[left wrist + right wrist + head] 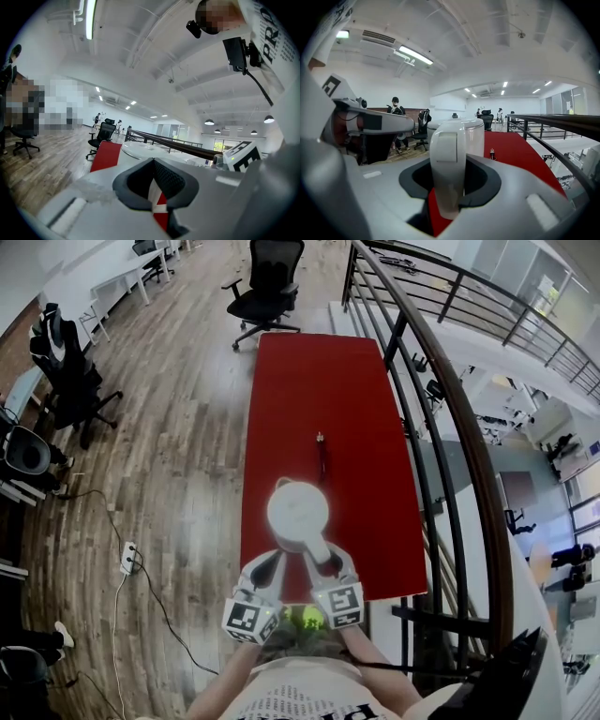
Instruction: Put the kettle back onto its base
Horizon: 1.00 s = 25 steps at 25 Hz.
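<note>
A white kettle (298, 512) stands over the near end of the red table (319, 390), seen from above by its round lid. Its handle (446, 173) points toward me, and my right gripper (326, 563) is shut on it, the pads pressing both sides. In the right gripper view the kettle (461, 133) fills the middle. A thin dark cord (322, 457) runs from under the kettle to a small plug-like end. No base shows; the kettle hides what is under it. My left gripper (269, 563) hangs just left of the handle, its jaws together and nothing in them (153, 161).
A dark metal railing (441, 399) runs along the table's right side, with a drop to a lower floor beyond. Black office chairs (267, 287) stand at the table's far end and at the left. A power strip (128, 557) lies on the wooden floor to the left.
</note>
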Motion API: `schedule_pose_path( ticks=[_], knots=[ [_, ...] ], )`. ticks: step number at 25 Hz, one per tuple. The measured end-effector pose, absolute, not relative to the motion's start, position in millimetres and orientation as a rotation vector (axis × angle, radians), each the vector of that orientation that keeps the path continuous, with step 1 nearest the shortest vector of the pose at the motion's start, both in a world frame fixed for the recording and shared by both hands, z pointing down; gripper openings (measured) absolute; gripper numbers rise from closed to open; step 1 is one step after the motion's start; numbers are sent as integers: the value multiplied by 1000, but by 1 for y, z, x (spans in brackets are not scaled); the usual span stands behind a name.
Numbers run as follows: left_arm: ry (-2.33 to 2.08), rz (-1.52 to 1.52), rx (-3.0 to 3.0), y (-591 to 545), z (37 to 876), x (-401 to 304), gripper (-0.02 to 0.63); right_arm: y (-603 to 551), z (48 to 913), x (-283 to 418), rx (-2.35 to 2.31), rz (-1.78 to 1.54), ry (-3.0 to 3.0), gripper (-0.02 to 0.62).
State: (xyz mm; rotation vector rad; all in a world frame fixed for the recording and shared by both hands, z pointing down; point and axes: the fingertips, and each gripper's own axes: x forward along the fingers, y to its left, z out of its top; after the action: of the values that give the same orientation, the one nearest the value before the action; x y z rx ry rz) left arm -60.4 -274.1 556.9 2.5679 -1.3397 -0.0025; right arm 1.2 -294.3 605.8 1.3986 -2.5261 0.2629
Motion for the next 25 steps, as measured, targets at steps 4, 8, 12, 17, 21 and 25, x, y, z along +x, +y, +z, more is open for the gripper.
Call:
schedule_pose_path(
  ticks=[4, 8, 12, 17, 21, 25],
  knots=[
    [-1327, -8, 2574, -274, 555, -58, -8, -295, 606, 1, 1401, 262, -2526, 125],
    [-1320, -19, 2576, -276, 553, -57, -8, -297, 607, 0, 1402, 266, -2525, 126],
    [-1315, -23, 2584, -274, 557, -56, -8, -297, 608, 0, 1393, 255, -2515, 126],
    [-1310, -29, 2596, -280, 553, -60, -8, -299, 606, -5, 1322, 263, -2514, 136],
    [-1322, -53, 2595, -283, 547, -64, -8, -293, 605, -7, 1245, 266, -2524, 143],
    [-1318, -90, 2618, -291, 537, -61, -8, -298, 586, -1, 1255, 195, -2558, 172]
  ],
)
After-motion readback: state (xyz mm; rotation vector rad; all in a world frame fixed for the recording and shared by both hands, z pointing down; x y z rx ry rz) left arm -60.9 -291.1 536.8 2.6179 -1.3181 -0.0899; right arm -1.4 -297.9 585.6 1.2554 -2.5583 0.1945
